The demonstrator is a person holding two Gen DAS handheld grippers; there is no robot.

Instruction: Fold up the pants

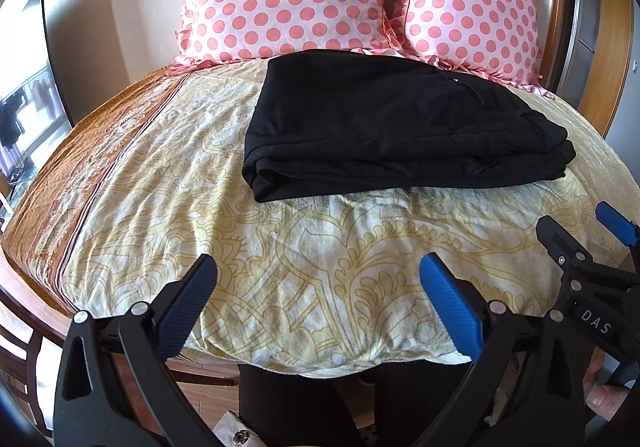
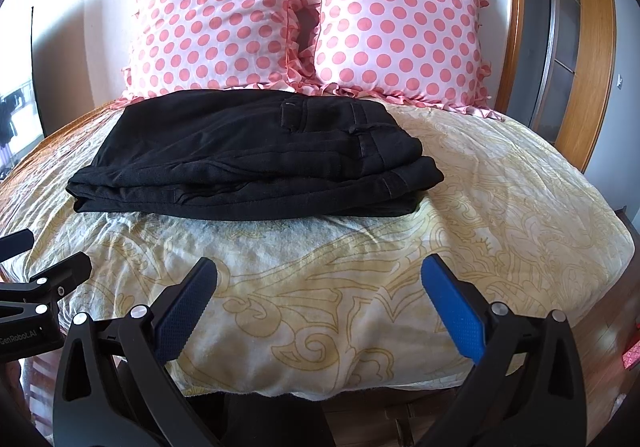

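Left gripper (image 1: 318, 279): jaws wide apart, empty, lower frame.
Right gripper (image 2: 319, 279): likewise spread, touching nothing.
Pants (image 2: 256, 163): folded, centre frame.

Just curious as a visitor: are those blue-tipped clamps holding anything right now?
Nothing. The left gripper and right gripper both hang open, apart from the folded black pants.

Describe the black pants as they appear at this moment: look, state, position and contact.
The black pants are a matte woven fabric, folded into a compact stack of several layers. Waistband and belt loops lie on top toward the right side. The stack lies flat on the yellow patterned bedspread, its far edge close to the polka-dot pillows. Neither gripper touches them; both are open and back from them.
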